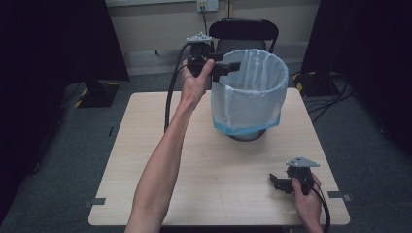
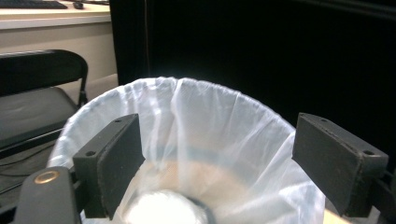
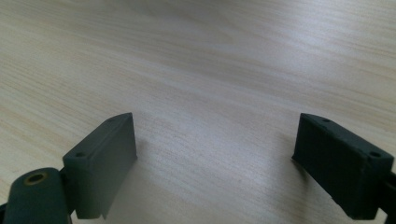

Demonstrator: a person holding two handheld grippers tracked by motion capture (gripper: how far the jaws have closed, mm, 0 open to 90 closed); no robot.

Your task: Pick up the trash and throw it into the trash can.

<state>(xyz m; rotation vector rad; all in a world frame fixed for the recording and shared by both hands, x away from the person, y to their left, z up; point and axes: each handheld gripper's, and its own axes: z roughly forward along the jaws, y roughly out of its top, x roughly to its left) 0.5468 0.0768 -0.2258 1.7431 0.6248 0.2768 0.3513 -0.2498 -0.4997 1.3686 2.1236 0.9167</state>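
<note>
The left gripper (image 1: 232, 66) is raised over the near-left rim of the bin (image 1: 248, 94), held by a left hand (image 1: 194, 85) whose bare forearm runs up from the table's (image 1: 160, 160) near edge. Its jaws are wide apart with nothing between them; in the left gripper view they frame the bin's mouth from above, one to each side, and touch neither rim nor bag (image 2: 205, 135). The bin stands upright toward the table's far edge, a little right of centre, lined with a thin white bag folded over the rim and hanging down the outside, with a blue band at its lower hem. Inside, low in the bag, lies a pale rounded lump (image 2: 163, 210), too blurred to tell what it is. A black chair (image 1: 243, 31) stands beyond the far edge, just behind the bin. The right gripper (image 1: 279, 183) sits low by the near-right corner of the table, well apart from the bin, held by the right hand (image 1: 307, 196). Its jaws are also spread wide and bare, with plain wood grain between them in the right gripper view.
</note>
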